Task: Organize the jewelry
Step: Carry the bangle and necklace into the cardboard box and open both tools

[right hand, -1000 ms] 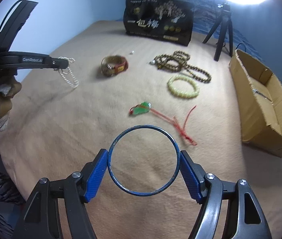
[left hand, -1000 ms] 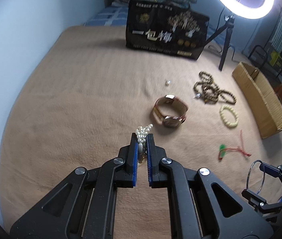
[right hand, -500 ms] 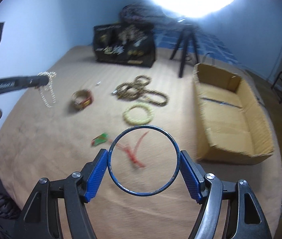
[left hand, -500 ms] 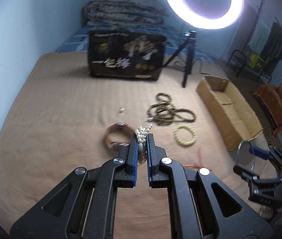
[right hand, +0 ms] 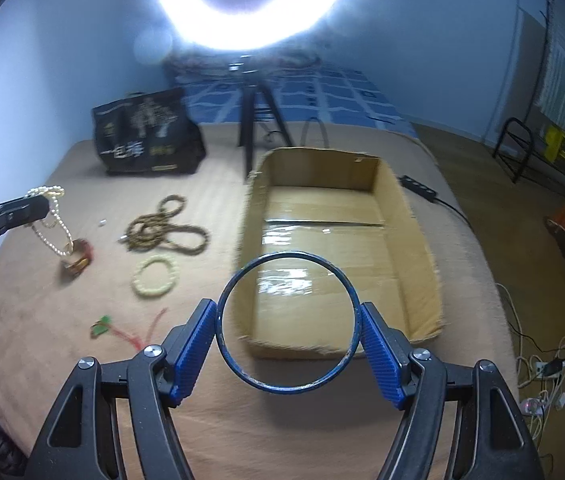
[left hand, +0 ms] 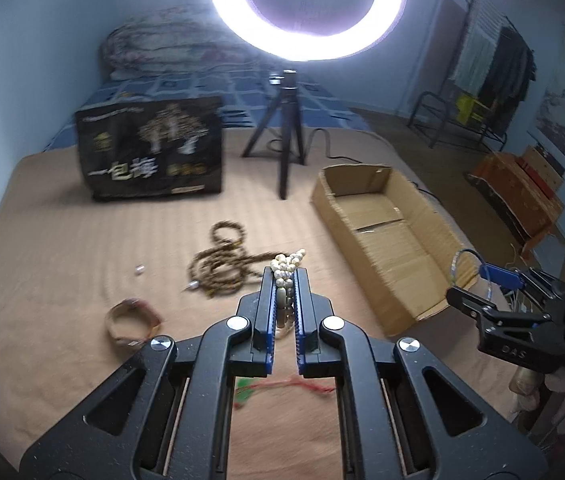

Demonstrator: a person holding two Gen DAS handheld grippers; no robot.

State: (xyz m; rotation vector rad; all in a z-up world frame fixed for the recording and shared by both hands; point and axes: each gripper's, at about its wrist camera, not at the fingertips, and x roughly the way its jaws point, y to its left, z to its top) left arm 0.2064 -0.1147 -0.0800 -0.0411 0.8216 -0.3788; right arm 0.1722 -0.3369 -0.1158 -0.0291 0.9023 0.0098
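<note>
White pearl bead necklace (left hand: 287, 265) sits pinched between the left gripper's (left hand: 285, 280) nearly closed blue pads, dangling above the tan bedcover (left hand: 62, 240). The right gripper (right hand: 288, 316) clamps a thin blue metal bangle (right hand: 288, 387) before the open cardboard box (right hand: 422, 240).

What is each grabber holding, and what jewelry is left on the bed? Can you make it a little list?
left gripper: shut on pearl necklace, which dangles
right gripper: shut on blue bangle, held across its sides
cardboard box: open, nothing visible inside
left on blanket: brown bead strand, pale bead bracelet, watch, green pendant on red cord, small silver piece
behind: black bag, ring light
</note>
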